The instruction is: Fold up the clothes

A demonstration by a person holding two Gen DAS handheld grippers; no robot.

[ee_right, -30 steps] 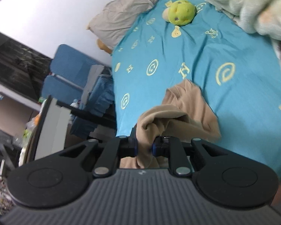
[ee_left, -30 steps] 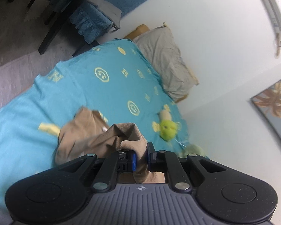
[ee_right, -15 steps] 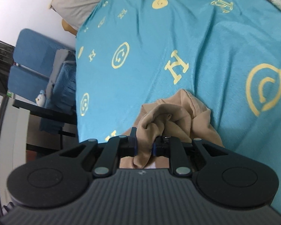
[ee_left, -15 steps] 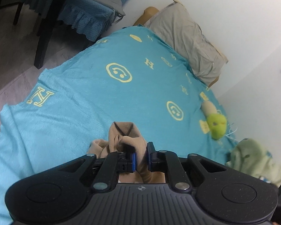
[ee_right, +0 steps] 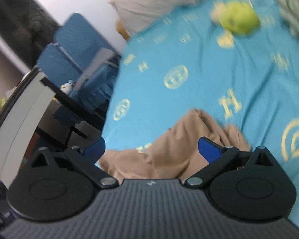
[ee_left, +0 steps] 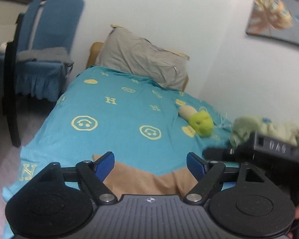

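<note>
Here, tan garment (ee_left: 149, 183) lies on bed (ee_left: 113, 119) just below both grippers, L (ee_left: 150, 164) & R (ee_right: 151, 149); jaws apart, empty.

Flat, even indoor light in both views, slightly dim, no glare, only soft shadows under the gripper bodies. Left wrist view mostly sharp at center, but motion blur on the dark device (ee_left: 269, 147) at right and the chair (ee_left: 49, 39) at upper left, plus strong fisheye bending of the wall (ee_left: 209, 29) and dark vignette corners. Right wrist view smeared overall: green plush toy (ee_right: 239, 19) and bedsheet (ee_right: 189, 59) pattern streaked, upper right worst.
</note>
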